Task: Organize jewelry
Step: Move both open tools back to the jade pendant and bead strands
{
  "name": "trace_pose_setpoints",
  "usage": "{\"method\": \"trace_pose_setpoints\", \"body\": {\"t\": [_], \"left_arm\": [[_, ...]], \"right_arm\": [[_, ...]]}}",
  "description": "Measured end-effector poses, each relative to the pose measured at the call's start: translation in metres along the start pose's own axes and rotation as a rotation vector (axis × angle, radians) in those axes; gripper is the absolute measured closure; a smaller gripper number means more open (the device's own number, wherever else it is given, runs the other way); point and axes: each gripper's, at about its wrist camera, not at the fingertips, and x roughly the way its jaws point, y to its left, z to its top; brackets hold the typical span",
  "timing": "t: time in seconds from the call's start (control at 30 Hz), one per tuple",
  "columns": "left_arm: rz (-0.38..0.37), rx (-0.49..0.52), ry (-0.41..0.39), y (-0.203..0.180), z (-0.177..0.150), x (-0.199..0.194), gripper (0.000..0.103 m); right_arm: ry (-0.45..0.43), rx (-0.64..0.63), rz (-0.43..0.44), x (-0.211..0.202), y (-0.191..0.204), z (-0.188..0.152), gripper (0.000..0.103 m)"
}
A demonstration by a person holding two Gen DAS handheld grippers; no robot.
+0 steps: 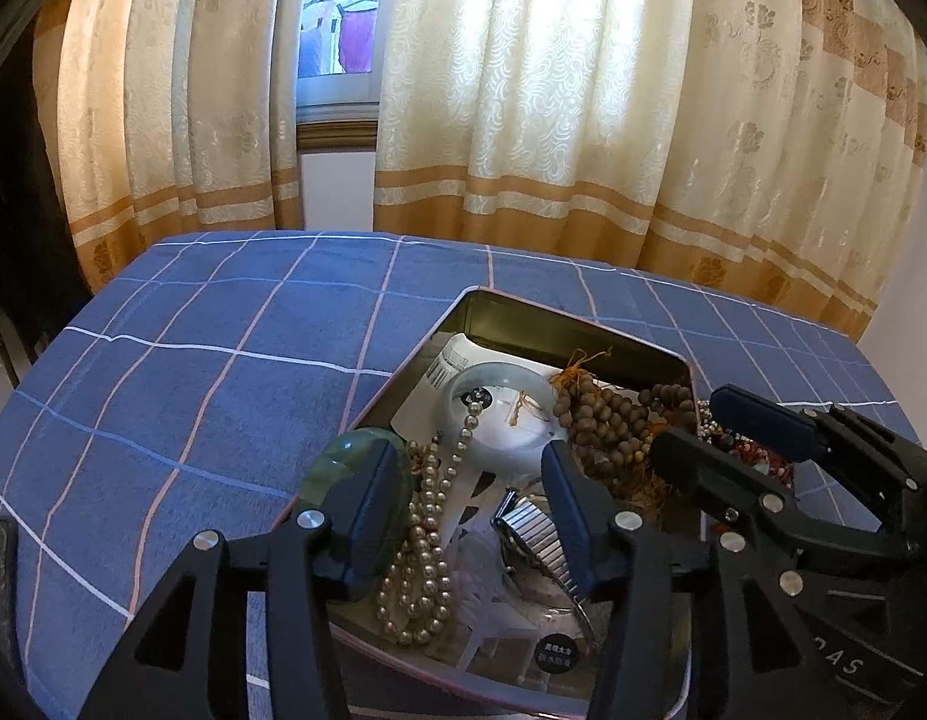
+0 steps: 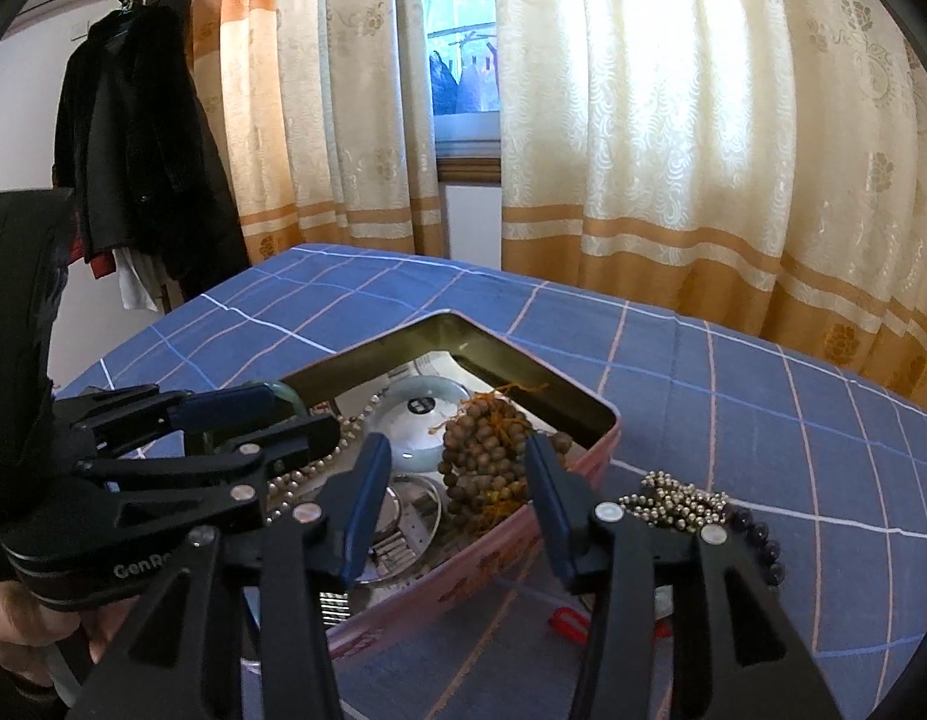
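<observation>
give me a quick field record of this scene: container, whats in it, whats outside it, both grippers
container: pink tin, open, on blue checked cloth
inside: wooden beads, pearl strand, watch, pale bangle
outside: silver beads on the cloth, right of the tin
left gripper: jaws open over the tin, green bangle behind its left finger
right gripper: jaws open, straddling the tin's near wall

Open pink tin (image 2: 523, 516) holds pearl strand (image 1: 424, 531), wooden beads (image 1: 607, 426), watch (image 1: 538, 531), bangle (image 1: 505, 414).

Both wrist views close above tin (image 1: 583, 324).
</observation>
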Motion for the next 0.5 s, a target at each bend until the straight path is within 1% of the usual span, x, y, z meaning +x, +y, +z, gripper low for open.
{"method": "trace_pose_setpoints", "body": {"t": [0.1,0.27,0.33,0.37,0.4,0.5], "left_arm": [[0.007,-0.005,-0.009,-0.001,0.001,-0.004,0.05],[0.016,0.004,-0.011,-0.007,0.003,-0.009,0.049],[0.015,0.005,-0.017,-0.01,0.005,-0.011,0.049],[0.012,0.005,-0.018,-0.013,0.007,-0.012,0.049],[0.009,0.009,-0.019,-0.016,0.008,-0.013,0.049],[0.002,0.049,-0.039,-0.035,0.014,-0.017,0.049]], "right_arm": [[-0.007,0.003,-0.002,-0.003,-0.002,-0.001,0.046],[-0.013,-0.003,-0.011,-0.011,-0.007,-0.003,0.046],[-0.018,0.011,-0.032,-0.017,-0.015,-0.003,0.044],[-0.017,0.023,-0.047,-0.02,-0.021,-0.002,0.04],[-0.016,0.041,-0.068,-0.024,-0.032,-0.001,0.039],[-0.01,0.085,-0.134,-0.034,-0.063,0.0,0.038]]}}
